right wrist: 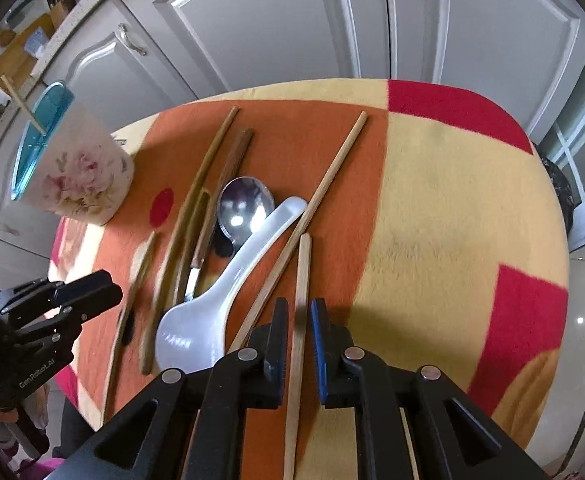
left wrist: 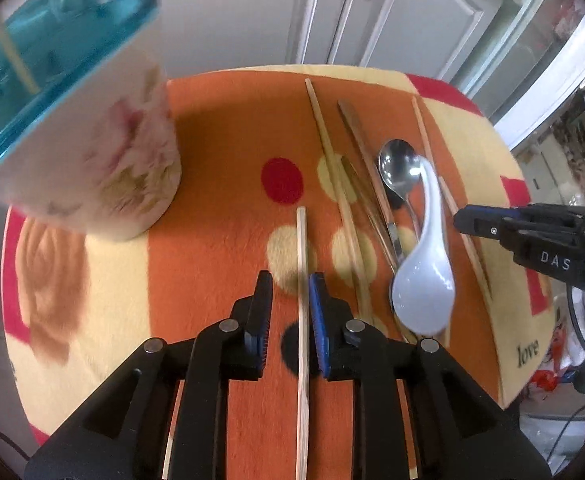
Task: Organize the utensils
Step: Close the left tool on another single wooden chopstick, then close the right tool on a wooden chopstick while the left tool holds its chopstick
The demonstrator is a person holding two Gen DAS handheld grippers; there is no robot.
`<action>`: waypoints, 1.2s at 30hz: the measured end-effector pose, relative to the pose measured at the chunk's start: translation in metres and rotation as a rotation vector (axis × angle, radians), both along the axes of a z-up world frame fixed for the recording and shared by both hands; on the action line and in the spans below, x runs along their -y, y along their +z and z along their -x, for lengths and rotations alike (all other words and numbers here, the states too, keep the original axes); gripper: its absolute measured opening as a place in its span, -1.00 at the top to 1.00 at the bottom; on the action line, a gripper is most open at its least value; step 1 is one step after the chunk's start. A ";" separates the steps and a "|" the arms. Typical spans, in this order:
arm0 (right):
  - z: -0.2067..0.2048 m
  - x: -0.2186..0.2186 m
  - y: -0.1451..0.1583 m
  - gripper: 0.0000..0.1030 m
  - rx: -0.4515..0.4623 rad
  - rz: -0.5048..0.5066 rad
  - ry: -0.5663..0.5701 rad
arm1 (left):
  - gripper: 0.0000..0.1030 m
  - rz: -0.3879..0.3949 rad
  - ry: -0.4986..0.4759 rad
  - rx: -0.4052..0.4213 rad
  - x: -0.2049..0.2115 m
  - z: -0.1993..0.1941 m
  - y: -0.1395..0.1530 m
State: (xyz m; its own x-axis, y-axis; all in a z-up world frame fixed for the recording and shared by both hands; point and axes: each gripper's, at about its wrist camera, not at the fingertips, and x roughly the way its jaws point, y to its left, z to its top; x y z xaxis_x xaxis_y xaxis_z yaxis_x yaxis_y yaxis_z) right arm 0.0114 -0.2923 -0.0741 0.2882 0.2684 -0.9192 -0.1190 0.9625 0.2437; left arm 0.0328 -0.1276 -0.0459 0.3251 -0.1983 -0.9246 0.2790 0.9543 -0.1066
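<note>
Only the left wrist view shows inside the holder (left wrist: 76,120), left of the spoons: one stick. Left gripper (left wrist: 291,312) stands part-open around a chopstick (left wrist: 301,320); right gripper (right wrist: 299,334) looks nearly closed on another chopstick (right wrist: 298,320), contact unclear.

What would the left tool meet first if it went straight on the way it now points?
Probably the orange patch of the blanket, with its cream dots, right ahead of the left tool. The floral cup stands off to one side, the white spoon to the other. Depth is unclear.
</note>
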 end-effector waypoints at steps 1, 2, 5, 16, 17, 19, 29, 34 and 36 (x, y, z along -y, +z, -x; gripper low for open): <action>-0.002 -0.001 -0.001 0.80 -0.003 0.006 0.002 | 0.66 -0.013 -0.001 0.002 0.001 -0.002 -0.002; -0.005 -0.002 -0.002 0.80 -0.007 0.010 0.005 | 0.66 -0.026 -0.001 0.001 0.004 -0.004 -0.004; -0.011 -0.001 -0.004 0.80 -0.003 -0.002 -0.003 | 0.66 -0.026 0.004 -0.017 0.008 -0.009 -0.008; -0.012 -0.006 0.005 0.87 0.029 -0.016 0.035 | 0.92 0.088 -0.002 -0.042 0.004 -0.018 -0.001; -0.009 -0.004 0.010 0.87 0.039 -0.025 0.033 | 0.92 0.099 0.003 -0.036 -0.001 -0.017 0.003; -0.004 -0.001 0.017 0.87 0.054 -0.037 0.034 | 0.92 0.123 0.004 -0.027 -0.007 -0.013 0.011; 0.013 0.004 0.037 0.88 0.076 -0.028 0.055 | 0.92 0.171 -0.004 0.040 -0.025 0.009 0.048; 0.003 0.004 0.018 0.74 0.038 0.006 0.017 | 0.92 0.178 0.000 0.048 -0.025 0.012 0.053; -0.001 -0.001 0.011 0.51 0.022 0.026 0.023 | 0.92 0.178 -0.001 0.050 -0.024 0.012 0.053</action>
